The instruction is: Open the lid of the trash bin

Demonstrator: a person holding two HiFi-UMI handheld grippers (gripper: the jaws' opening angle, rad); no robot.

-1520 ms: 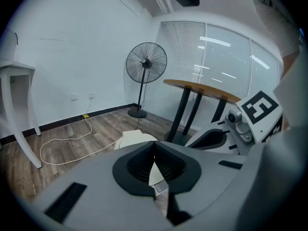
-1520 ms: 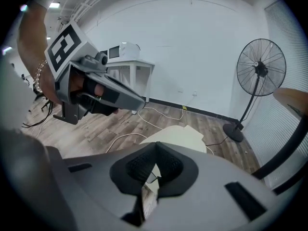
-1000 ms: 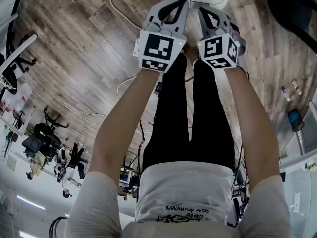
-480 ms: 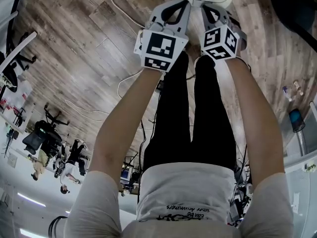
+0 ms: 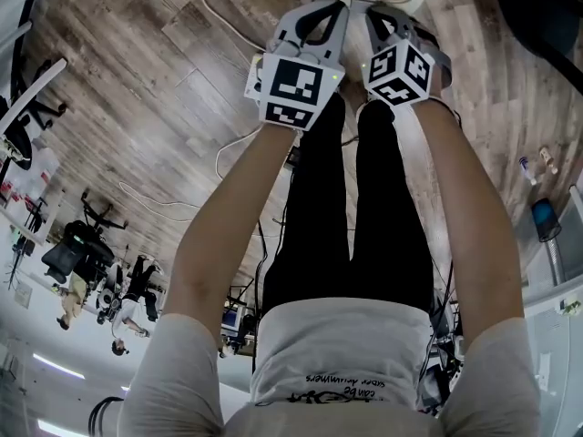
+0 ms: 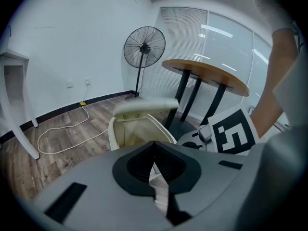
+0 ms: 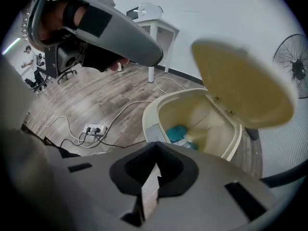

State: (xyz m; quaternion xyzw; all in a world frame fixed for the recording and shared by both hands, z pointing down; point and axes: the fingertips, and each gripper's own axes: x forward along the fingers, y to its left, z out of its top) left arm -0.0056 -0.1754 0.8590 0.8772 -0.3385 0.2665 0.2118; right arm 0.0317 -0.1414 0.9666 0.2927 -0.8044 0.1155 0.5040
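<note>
The round lid (image 7: 240, 81) of the cream plastic trash bin (image 7: 159, 110) stood raised, so the closed, empty left gripper (image 6: 155, 165) and right gripper (image 7: 153, 174) were best held clear of its swing.

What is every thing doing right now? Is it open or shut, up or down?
Trash bin: open, something blue-green inside.
Lid: raised, tipped back on its hinge, blurred.
Left gripper: jaws together, nothing between them.
Right gripper: jaws together, nothing between them.
Fan: standing upright; cannot tell if it spins.
Power strip: on the floor, plugs in it.
</note>
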